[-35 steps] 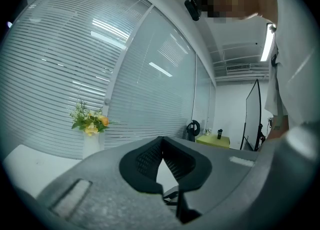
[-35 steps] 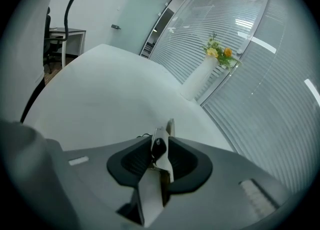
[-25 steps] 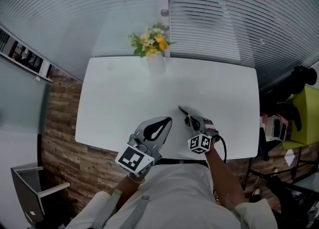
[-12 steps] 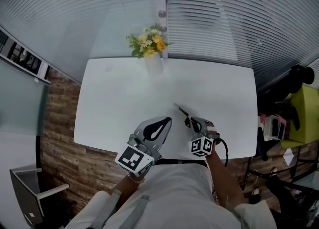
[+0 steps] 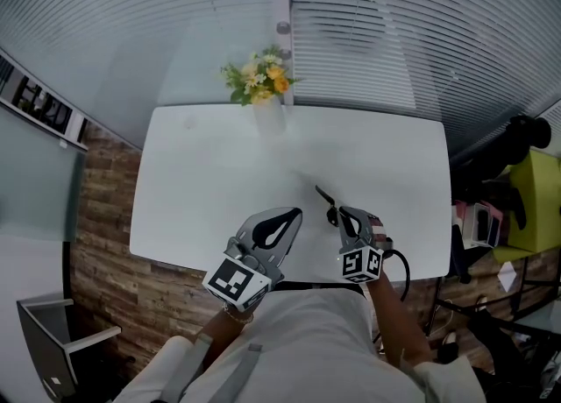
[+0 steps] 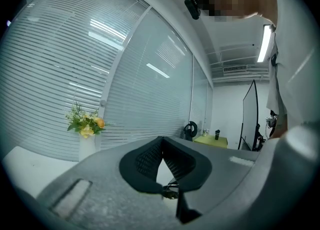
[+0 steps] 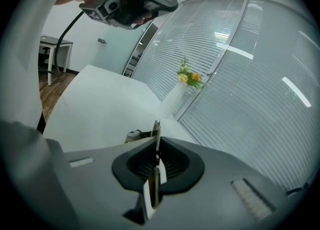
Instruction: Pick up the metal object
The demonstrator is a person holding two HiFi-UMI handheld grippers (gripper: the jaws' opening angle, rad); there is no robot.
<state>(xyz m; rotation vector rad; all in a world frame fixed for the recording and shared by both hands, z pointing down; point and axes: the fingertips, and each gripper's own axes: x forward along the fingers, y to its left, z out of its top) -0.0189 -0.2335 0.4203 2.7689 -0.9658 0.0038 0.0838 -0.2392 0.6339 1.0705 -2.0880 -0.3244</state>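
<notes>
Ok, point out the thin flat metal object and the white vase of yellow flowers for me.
Thin flat metal object (image 7: 157, 133), right gripper view, its upper end.
White vase of yellow flowers (image 5: 266, 115), head view, the vase body.

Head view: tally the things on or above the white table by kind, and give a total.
Flower vase: 1
Metal object: 1
Claws: 2, the left claw and the right claw
Total: 4
</notes>
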